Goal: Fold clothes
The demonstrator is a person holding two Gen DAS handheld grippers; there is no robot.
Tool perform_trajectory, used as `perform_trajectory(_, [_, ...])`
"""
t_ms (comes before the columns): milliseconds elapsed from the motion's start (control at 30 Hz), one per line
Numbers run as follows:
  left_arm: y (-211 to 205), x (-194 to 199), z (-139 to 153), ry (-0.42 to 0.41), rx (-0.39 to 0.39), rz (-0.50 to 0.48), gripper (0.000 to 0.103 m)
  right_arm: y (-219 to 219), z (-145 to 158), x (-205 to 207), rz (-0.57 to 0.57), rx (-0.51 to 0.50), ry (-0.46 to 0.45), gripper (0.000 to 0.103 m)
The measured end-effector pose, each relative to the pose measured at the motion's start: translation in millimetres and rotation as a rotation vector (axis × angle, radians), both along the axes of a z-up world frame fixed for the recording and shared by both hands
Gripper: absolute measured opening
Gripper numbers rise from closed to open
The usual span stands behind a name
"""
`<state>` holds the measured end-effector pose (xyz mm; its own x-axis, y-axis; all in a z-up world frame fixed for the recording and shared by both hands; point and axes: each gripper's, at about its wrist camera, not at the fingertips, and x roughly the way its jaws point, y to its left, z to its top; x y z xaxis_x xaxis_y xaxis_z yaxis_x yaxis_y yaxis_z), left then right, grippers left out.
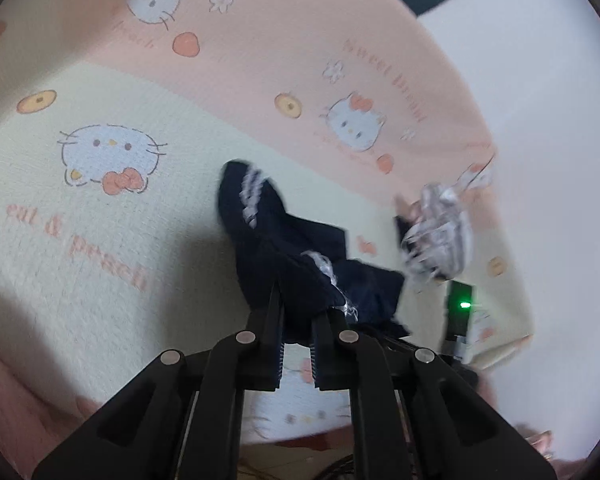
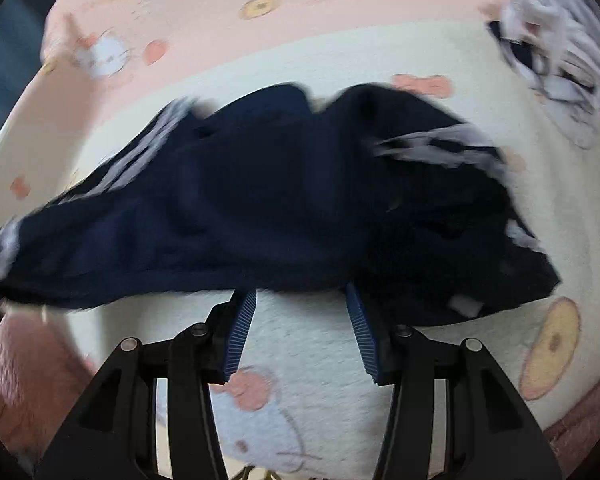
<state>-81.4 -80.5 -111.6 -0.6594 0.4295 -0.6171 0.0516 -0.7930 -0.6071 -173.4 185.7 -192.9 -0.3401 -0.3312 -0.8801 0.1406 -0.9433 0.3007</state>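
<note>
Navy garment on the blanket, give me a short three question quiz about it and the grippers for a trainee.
1. True or false: the left gripper is shut on the navy garment.
2. In the right wrist view, the right gripper's jaws stand: A) wide apart, B) pressed together, C) out of view.
3. Fill in: the striped garment lies on the ______, apart from both grippers.

Key: 1 true; 2 A; 3 blanket.
</note>
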Motion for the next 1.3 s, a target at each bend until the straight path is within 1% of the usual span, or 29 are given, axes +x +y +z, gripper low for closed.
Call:
perform_trajectory(33, [-1, 4, 5, 0.010, -0.009, 0.006, 0.010, 5, 2, -1, -0.030, 0.002, 0.009, 0.048])
perform_trajectory(67, [-2, 7, 9, 0.019, -0.007, 0.008, 0.010, 12, 11, 0, -0.046, -0.013, 0.033, 0.048])
perform_trajectory(133, [-5, 12, 17, 0.035, 0.010, 0.009, 0.010, 25, 30, 5, -0.078, -0.038, 0.092, 0.048])
perform_trajectory(200, [-6, 16, 23, 0.055, 0.030, -0.005, 0.010, 35, 41, 11, -0.088, -0.059, 0.116, 0.049])
perform_trajectory(267, [-3, 15, 26, 0.082, 0.000, -0.029, 0.010, 45, 52, 17, -0.099, -0.080, 0.138, 0.050])
perform_trajectory(300, [-2, 12, 21, 0.084, -0.023, -0.039, 0.010, 46, 51, 17, -0.093, -0.090, 0.123, 0.052])
perform_trajectory(333, [-1, 7, 12, 0.066, -0.048, -0.037, 0.010, 48, 50, 18, -0.087, -0.100, 0.106, 0.056])
perform_trajectory(367, [-1, -2, -3, 0.012, -0.073, -0.021, 0.010, 46, 43, 16, -0.066, -0.094, 0.075, 0.056])
perform_trajectory(433, [-4, -16, -34, -0.107, -0.048, -0.002, 0.010, 35, 30, 13, -0.039, -0.057, 0.016, 0.056])
perform_trajectory(467, [-6, -18, -41, -0.130, -0.032, 0.006, 0.010, 29, 23, 12, -0.026, -0.039, -0.012, 0.056])
perform_trajectory(533, [-6, -18, -40, -0.123, -0.041, 0.008, 0.010, 26, 20, 10, -0.019, -0.010, -0.007, 0.055])
perform_trajectory(600, [-6, -18, -39, -0.114, -0.056, 0.006, 0.010, 21, 20, 9, -0.003, 0.040, 0.000, 0.056])
perform_trajectory(633, [-7, -18, -38, -0.112, -0.066, 0.012, 0.010, 18, 20, 9, 0.006, 0.066, 0.004, 0.058])
perform_trajectory(700, [-14, -20, -40, -0.115, -0.072, 0.038, 0.010, 6, 12, 14, 0.060, 0.147, -0.033, 0.059])
perform_trajectory(767, [-26, -20, -43, -0.114, -0.046, 0.076, 0.010, -2, 5, 14, 0.056, 0.222, -0.022, 0.058])
perform_trajectory(800, [-33, -20, -44, -0.108, -0.026, 0.091, 0.010, -4, 4, 11, 0.058, 0.231, -0.022, 0.058])
perform_trajectory(833, [-45, -21, -47, -0.102, 0.026, 0.115, 0.010, -5, 4, 6, 0.067, 0.216, -0.032, 0.059])
perform_trajectory(867, [-55, -22, -51, -0.105, 0.061, 0.147, 0.010, -7, 7, 1, 0.080, 0.204, -0.039, 0.058])
perform_trajectory(967, [-82, -24, -60, -0.132, 0.111, 0.236, 0.010, -22, 27, -14, 0.145, 0.215, -0.001, 0.059])
perform_trajectory(1033, [-85, -27, -66, -0.148, 0.120, 0.231, 0.010, -29, 37, -25, 0.162, 0.212, 0.018, 0.059])
perform_trajectory(1100, [-79, -31, -72, -0.180, 0.086, 0.215, 0.011, -37, 34, -38, 0.168, 0.242, 0.017, 0.059])
perform_trajectory(1200, [-69, -38, -83, -0.233, 0.023, 0.189, 0.012, -44, 14, -52, 0.168, 0.304, -0.027, 0.059])
perform_trajectory(1233, [-65, -40, -86, -0.250, 0.002, 0.181, 0.013, -44, 7, -54, 0.171, 0.298, -0.044, 0.059])
perform_trajectory(1267, [-62, -42, -90, -0.268, -0.019, 0.172, 0.020, -45, 2, -55, 0.175, 0.290, -0.058, 0.059])
perform_trajectory(1300, [-58, -44, -93, -0.285, -0.040, 0.163, 0.039, -46, -4, -55, 0.180, 0.282, -0.071, 0.059])
